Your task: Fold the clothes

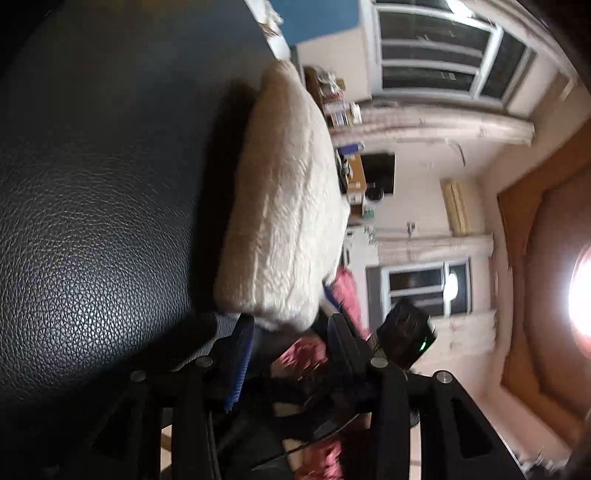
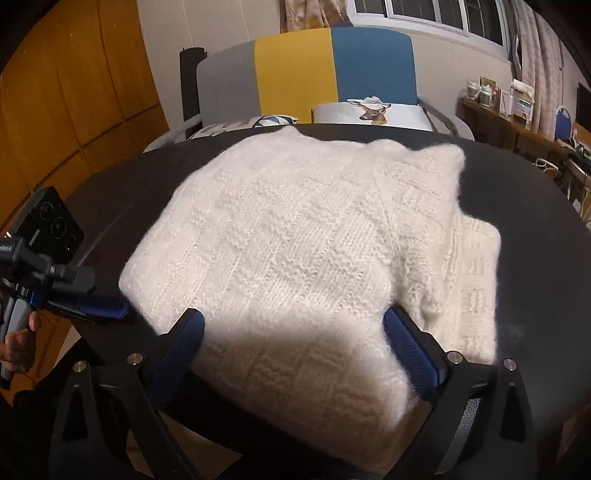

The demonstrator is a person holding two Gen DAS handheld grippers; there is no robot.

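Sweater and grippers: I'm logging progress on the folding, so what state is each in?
White sweater: folded, lying on the black table.
Right gripper: open, pads either side of the sweater's near edge.
Left gripper: open, at the sweater's left edge.

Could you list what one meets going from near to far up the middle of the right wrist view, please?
Right gripper, jaws open → folded white sweater → far edge of the black table → deer-print cushion → grey, yellow and blue chair back → window.

Sweater (image 2: 295, 240) on table (image 2: 535, 221)
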